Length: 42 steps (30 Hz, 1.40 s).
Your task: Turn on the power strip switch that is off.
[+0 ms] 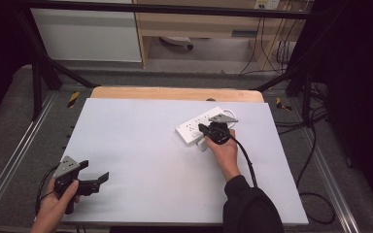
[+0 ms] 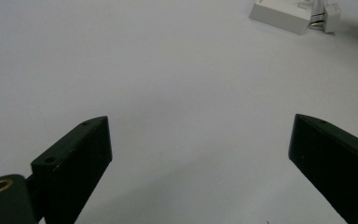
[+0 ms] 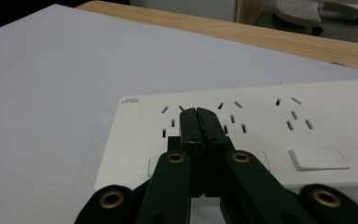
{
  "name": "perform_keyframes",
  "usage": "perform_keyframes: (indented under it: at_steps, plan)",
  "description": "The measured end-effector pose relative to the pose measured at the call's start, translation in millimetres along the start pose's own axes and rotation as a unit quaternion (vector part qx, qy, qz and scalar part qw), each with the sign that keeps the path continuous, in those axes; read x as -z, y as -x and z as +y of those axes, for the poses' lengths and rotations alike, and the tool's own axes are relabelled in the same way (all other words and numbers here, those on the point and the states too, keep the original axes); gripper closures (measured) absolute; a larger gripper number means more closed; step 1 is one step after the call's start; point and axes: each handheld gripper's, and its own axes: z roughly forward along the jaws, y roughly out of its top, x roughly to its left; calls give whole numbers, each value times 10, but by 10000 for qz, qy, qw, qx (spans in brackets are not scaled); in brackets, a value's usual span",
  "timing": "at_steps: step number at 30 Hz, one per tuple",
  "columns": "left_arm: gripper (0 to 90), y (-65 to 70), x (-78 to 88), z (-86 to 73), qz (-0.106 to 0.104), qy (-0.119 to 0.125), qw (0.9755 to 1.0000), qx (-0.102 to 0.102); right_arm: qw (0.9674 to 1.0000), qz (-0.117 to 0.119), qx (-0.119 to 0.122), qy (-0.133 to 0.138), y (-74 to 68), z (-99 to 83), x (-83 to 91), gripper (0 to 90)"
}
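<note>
A white power strip (image 1: 193,126) lies at an angle on the white table sheet (image 1: 141,155), right of the middle. My right gripper (image 1: 202,128) is shut, and its closed jaws rest over the strip's socket holes. In the right gripper view the two black fingertips (image 3: 191,122) meet above the power strip (image 3: 307,121) with nothing between them. My left gripper (image 1: 95,172) is held low at the table's front left, open and empty. Its jaws stand wide apart over bare sheet, with the power strip (image 2: 279,14) far off at the upper right.
A small white plug (image 2: 328,17) lies right beside the strip's near end. A wooden table edge (image 1: 175,93) runs behind the white sheet. Black frame bars and floor cables (image 1: 311,145) surround the table, and shelving stands at the back.
</note>
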Motion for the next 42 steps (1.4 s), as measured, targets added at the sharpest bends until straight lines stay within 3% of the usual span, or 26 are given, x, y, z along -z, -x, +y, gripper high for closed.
perform_keyframes:
  at_steps: [12, 20, 23, 29, 36, 42]
  plan:
    - [60, 0, -5, -3, -6, -29, 10000, -11, 10000, 30, 33, -9, 12, 53, 90, 889]
    - [60, 3, -8, -6, 9, -47, 10000, -20, 10000, 50, -14, 41, 26, 108, 181, 801]
    - [60, 3, -8, -7, 10, -48, 10000, -21, 9999, 69, -51, 57, 25, 130, 220, 723]
    - [60, 5, -10, -7, 9, -48, 10000, -21, 9998, 37, -203, 78, 34, 184, 305, 473]
    - [60, 6, -11, -8, 10, -51, 10000, -20, 9998, -48, -196, 24, 36, 226, 375, 231]
    - [60, 6, -11, -9, 8, -50, 10000, -20, 9997, -77, -239, 43, 28, 271, 465, 83]
